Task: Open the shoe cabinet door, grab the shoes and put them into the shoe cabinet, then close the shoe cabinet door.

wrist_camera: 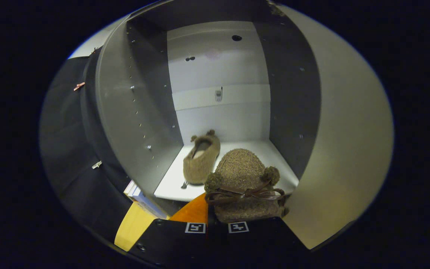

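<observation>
Claw [217,224] clenched on a fuzzy brown slipper [243,186], fingers drawn close together under its near end, the hold itself hidden beneath the shoe. Carried at the open mouth of the shoe cabinet [133,112], just above the front lip of the white cabinet floor [170,186]. Long axis running straight away from the claw into the cabinet, rounded end deepest, bow and two pompoms nearest the fingers. Second slipper [201,158] already lying on the cabinet floor, just beyond and to the left of the held one, long axis also front to back but angled slightly, opening facing up, small ears at its far end. Cabinet door [342,142] swung wide open to the right of the cabinet. Likely risks: soft plush slipping from a narrow hold before reaching the floor; the carried shoe nudging its mate if pushed in too far left; a release too near the lip leaving the slipper overhanging and blocking the door's closing.
</observation>
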Motion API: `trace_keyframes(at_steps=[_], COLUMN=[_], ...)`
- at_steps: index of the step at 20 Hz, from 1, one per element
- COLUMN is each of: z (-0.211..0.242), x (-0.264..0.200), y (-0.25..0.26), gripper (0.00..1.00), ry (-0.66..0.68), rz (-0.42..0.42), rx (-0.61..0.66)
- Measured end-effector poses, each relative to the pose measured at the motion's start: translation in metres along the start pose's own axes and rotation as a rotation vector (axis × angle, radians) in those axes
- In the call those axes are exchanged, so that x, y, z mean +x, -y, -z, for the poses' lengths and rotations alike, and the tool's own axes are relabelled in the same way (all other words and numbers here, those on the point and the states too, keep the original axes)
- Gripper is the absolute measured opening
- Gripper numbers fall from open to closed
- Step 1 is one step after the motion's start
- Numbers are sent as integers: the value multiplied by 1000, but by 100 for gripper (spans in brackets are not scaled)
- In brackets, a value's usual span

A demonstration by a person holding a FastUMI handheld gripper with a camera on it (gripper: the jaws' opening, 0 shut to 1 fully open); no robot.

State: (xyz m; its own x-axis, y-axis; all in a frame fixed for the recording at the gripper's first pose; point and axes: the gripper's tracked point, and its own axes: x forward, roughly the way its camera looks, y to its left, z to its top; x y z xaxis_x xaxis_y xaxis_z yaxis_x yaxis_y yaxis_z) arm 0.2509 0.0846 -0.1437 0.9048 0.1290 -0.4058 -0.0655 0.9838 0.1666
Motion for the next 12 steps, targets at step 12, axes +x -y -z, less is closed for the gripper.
trace_keyframes(at_steps=[12], z=[-20], x=[181], y=[41], gripper=[8], ry=[-134], rz=[97], rx=[-44])
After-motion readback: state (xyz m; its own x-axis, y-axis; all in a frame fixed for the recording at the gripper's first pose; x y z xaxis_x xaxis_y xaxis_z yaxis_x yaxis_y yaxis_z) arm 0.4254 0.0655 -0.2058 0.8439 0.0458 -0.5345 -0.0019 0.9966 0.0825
